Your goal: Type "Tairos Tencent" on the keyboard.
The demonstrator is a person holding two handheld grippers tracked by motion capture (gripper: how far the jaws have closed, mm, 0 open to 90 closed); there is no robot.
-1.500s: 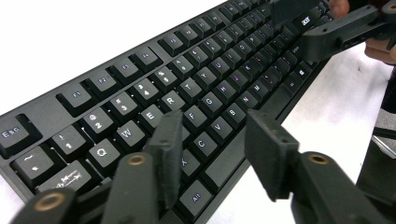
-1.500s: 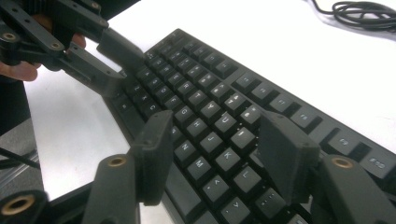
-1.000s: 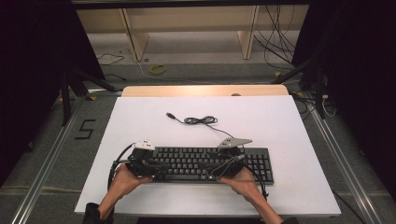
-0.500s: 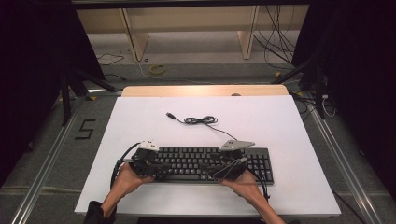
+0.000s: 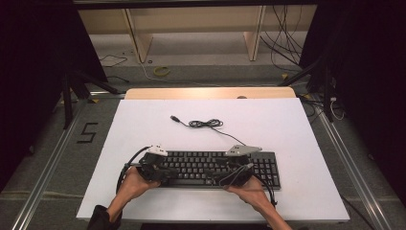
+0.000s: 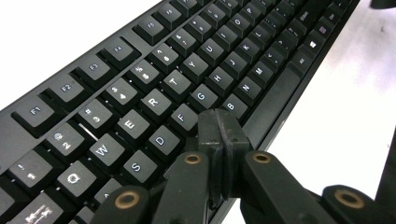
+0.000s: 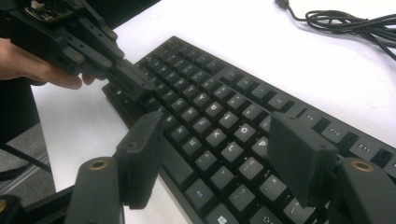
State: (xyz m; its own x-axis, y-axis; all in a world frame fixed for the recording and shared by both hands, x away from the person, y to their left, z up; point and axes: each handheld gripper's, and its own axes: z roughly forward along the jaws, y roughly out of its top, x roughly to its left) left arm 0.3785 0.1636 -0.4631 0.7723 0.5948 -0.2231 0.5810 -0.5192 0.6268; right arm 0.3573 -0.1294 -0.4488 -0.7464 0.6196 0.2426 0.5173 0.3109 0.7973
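Black plastic marks nearly everything in play: a full-size computer keyboard (image 5: 215, 168) lies near the person's edge of the white table (image 5: 297, 129), its long axis running left to right across the table, its cable (image 5: 207, 123) trailing away toward the far side in a loose coil well apart from both hands. The left gripper (image 5: 160, 173) sits over the keyboard's left end, and in the left gripper view its jaws stand pressed together, empty, their joined tip (image 6: 219, 128) resting at or just above the keys beside the F and G caps, close to the near edge of the case; whether it truly touches a key cannot be told. The right gripper (image 5: 235, 173) hovers over the middle-right stretch of the keys, and the right gripper view shows its jaws spread wide apart with nothing between them, the letter rows around K, L and O lying just beyond and below the gap (image 7: 215, 158). The keyboard thus lies directly under and ahead of both tools, with the left one the nearer to contact. Judging by this, the work in hand looks like poking keys with a closed tip, so any next press would call for a short downward dip rather than a reach.
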